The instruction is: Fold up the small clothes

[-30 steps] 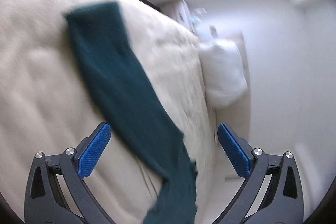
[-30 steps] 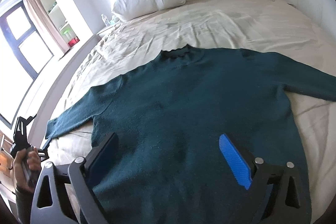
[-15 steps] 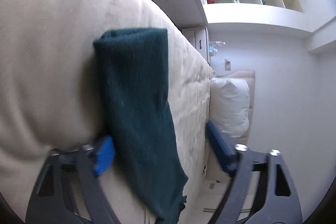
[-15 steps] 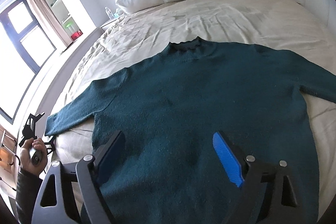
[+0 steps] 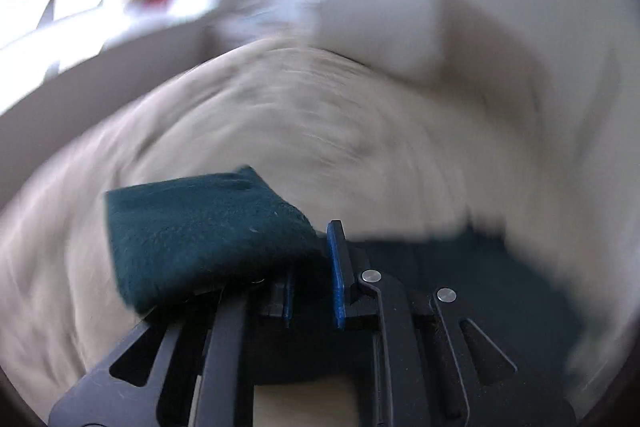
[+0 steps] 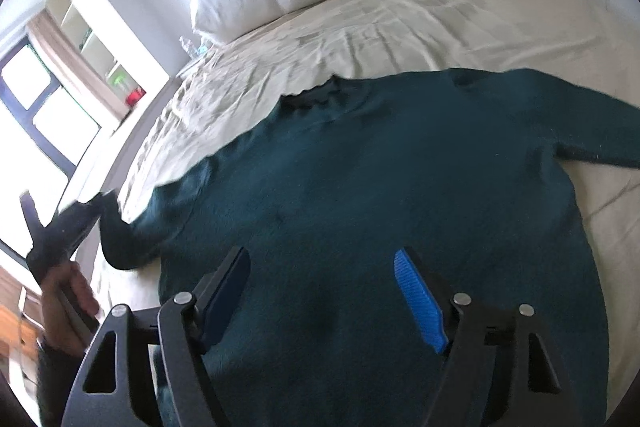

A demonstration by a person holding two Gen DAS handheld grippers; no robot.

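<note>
On the cream bed (image 6: pixel 440 27), left gripper (image 5: pixel 312 279) clenches the green sweater's (image 6: pixel 380 187) sleeve (image 5: pixel 200 227); right gripper (image 6: pixel 320 291) hovers spread above it.

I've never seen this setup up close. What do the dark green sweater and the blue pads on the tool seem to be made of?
Sweater: looks like soft, matte knit, perhaps wool; a fuzzy surface with fine lint specks.

Blue pads on the right tool: probably rubber or moulded plastic; fine ridges show across the face. The arms behind look like matte black plastic with metal rivets.
</note>
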